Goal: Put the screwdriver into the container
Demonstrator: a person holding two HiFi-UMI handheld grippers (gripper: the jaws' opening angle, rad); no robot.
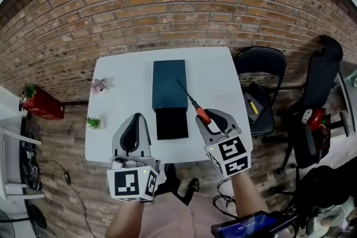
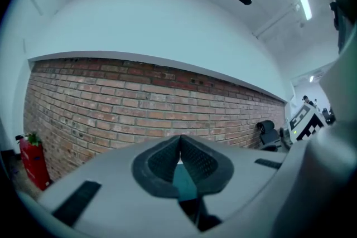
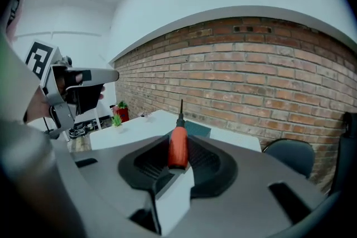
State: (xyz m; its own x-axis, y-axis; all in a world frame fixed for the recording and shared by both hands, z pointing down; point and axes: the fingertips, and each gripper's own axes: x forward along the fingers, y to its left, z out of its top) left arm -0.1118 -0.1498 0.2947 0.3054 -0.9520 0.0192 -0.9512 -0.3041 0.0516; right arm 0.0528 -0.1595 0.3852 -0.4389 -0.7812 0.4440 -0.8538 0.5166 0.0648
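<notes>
The right tool (image 1: 204, 115) has its jaws closed on the red handle of the screwdriver (image 1: 192, 102), which it holds above the near right part of the tabletop (image 1: 217, 72). The thin shaft sticks out past the jaw tips. In the head view its tip lies over the dark teal container (image 1: 169, 83). The container rests at the tabletop's middle, with a black section (image 1: 172, 123) at its near end. The left tool (image 1: 135, 120) hovers at the near edge, left of the container, with its jaws pressed together on nothing. Two small plants (image 1: 99, 85) sit by the left edge.
</notes>
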